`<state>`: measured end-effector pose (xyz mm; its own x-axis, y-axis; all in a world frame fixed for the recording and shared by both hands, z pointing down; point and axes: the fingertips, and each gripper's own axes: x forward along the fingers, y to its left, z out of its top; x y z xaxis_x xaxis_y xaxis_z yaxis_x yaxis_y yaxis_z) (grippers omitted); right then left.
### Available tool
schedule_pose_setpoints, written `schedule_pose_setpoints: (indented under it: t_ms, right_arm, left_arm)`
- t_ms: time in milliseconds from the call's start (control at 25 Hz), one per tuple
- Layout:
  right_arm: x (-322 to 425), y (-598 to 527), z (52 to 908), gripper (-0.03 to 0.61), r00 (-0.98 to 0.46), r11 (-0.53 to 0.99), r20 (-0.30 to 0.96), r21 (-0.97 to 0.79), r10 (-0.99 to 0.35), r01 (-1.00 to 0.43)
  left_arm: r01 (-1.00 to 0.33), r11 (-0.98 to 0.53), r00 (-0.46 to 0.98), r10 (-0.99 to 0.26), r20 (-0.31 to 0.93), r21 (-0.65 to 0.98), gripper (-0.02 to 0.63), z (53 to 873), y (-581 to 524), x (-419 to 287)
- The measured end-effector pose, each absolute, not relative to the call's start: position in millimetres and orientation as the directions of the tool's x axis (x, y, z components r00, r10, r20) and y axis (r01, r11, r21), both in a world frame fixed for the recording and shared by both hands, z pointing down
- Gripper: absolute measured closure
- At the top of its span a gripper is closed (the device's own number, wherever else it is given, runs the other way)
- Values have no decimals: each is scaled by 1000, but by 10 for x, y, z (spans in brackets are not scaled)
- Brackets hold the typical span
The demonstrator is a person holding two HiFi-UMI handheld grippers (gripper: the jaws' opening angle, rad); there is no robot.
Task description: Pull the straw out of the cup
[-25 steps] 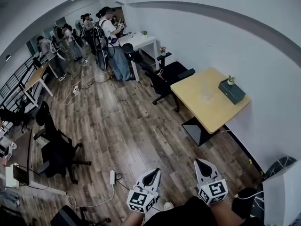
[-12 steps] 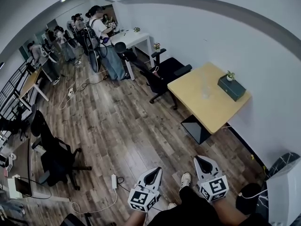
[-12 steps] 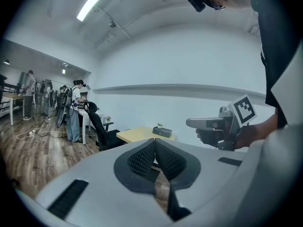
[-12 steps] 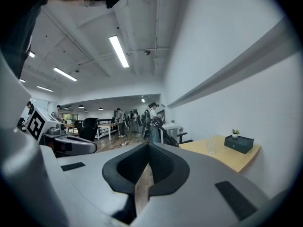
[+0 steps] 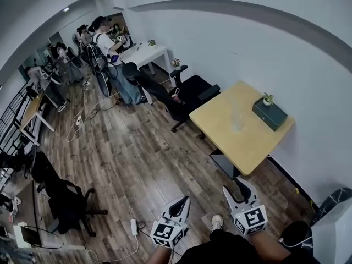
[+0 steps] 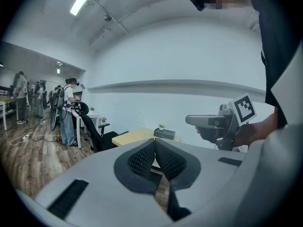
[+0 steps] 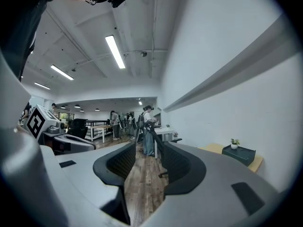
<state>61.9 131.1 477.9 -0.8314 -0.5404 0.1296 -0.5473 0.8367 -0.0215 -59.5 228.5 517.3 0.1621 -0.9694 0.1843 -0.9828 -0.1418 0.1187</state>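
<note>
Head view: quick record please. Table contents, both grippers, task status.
table: light wood, against the white wall, apart from both grippers
cup: clear, mid-table; straw too small to tell
box: dark green, on the table's wall side, potted plant on top
left gripper: shut, empty
right gripper: jaws apart, just been opening, nothing between
task: not started

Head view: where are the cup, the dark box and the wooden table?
cup [image 5: 237, 121], head view, its clear side.
dark box [image 5: 269, 114], head view, its top face.
wooden table [image 5: 242, 147], head view, bare top near the front edge.
</note>
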Motion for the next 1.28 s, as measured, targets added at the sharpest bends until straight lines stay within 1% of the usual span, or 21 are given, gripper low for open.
schedule_pose_setpoints:
  t_ms: [440, 560, 760, 1000, 1280]
  right_arm:
    - [808, 212, 4792, 293, -766, 774, 145, -3, -627, -634]
    - [820, 16, 4802, 258, -745, 753, 143, 8, -652, -658]
    - [737, -239, 4876, 219, -721, 733, 164, 21, -673, -680]
    - [471, -682, 4960, 222, -696, 712, 179, 35, -695, -702]
    - [92, -1287, 4965, 216, -633, 653, 198, 55, -749, -756]
  left_arm:
    - [-975, -175, 200, -960, 195, 136, 595, 5093, 1248, -552]
    - [-976, -169, 193, -961, 196, 136, 595, 5105, 1067, -609]
    - [-975, -164, 192, -962, 194, 151, 595, 5121, 809, -766]
    - [-965, -199, 230, -954, 193, 168, 595, 5242, 303, -1072]
    - [-943, -295, 319, -932, 169, 151, 595, 5123, -491, -1519]
